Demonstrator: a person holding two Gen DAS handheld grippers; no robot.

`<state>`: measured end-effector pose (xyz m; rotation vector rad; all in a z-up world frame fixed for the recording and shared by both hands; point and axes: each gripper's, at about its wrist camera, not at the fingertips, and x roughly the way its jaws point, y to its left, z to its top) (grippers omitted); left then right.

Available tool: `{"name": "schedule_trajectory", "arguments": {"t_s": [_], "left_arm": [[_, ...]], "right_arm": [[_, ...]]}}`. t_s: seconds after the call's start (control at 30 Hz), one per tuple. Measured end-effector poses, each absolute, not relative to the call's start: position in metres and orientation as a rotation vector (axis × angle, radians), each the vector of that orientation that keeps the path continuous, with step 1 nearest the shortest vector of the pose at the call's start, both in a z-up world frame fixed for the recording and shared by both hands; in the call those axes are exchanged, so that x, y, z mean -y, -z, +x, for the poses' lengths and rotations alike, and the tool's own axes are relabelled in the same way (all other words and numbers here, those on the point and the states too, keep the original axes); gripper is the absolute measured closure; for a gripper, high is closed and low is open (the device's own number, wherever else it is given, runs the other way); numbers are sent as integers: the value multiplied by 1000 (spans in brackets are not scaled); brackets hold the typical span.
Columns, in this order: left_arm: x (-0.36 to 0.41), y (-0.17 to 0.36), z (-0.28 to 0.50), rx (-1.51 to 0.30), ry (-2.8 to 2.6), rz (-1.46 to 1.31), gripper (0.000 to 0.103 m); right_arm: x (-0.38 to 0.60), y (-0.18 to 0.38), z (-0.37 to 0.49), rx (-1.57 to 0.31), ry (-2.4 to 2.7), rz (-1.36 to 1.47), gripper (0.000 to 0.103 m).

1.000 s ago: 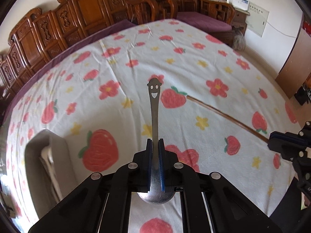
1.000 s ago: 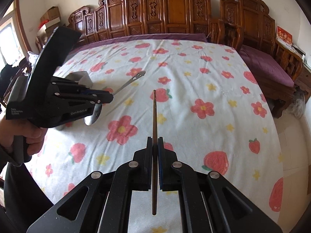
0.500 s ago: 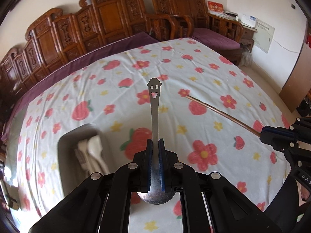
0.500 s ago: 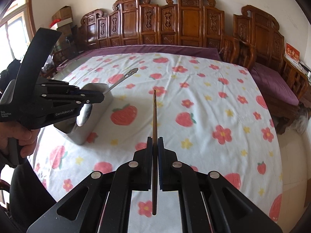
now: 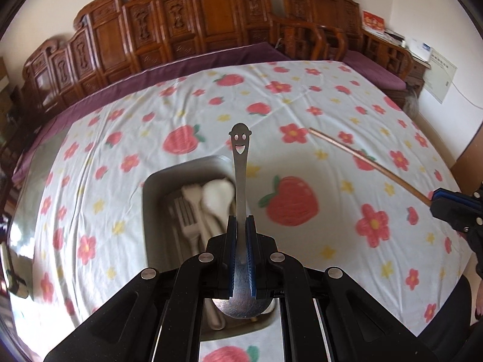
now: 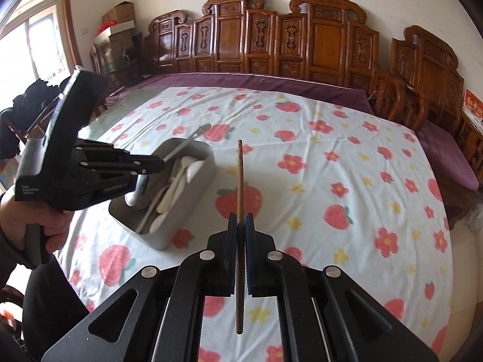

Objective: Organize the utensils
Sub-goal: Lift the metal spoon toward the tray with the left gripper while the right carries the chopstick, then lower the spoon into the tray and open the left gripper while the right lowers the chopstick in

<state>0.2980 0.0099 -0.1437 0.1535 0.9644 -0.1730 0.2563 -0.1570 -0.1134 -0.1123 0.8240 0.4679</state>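
The left hand-held gripper [image 5: 241,235], clamped on the spoon [image 5: 240,181], hangs directly above the tray [image 5: 157,181], nearer than the right hand-held gripper [image 6: 240,226], which pinches a chopstick [image 6: 240,175] pointing ahead beside the tray.

1. A home's living or dining room is showing.
2. Carved wooden benches [image 6: 302,45] with purple cushions [image 6: 446,154] are lining the walls.
3. A strawberry-and-flower tablecloth [image 5: 302,105] is covering the large table.
4. Cardboard boxes [image 6: 117,21] are sitting stacked beside a sunlit window [image 6: 33,48].
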Motion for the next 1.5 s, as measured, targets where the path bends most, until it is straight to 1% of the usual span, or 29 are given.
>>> {"name": "schedule_trajectory", "arguments": {"t_s": [0.4,0.7,0.97,1.5], "left_arm": [[-52,172,298,-1005,108,91,97],[-56,187,303,-1030,105,78,97],[-59,184,302,-1013,101,96,97],[-112,167,285,-963,63,63,97]], "right_arm": [[112,116,261,-832,-517,-151,97],[88,123,263,-848,-539,-164,97],[73,129,266,-862,-551,-174,97],[14,162,295,-947,-580,-162,97]]}}
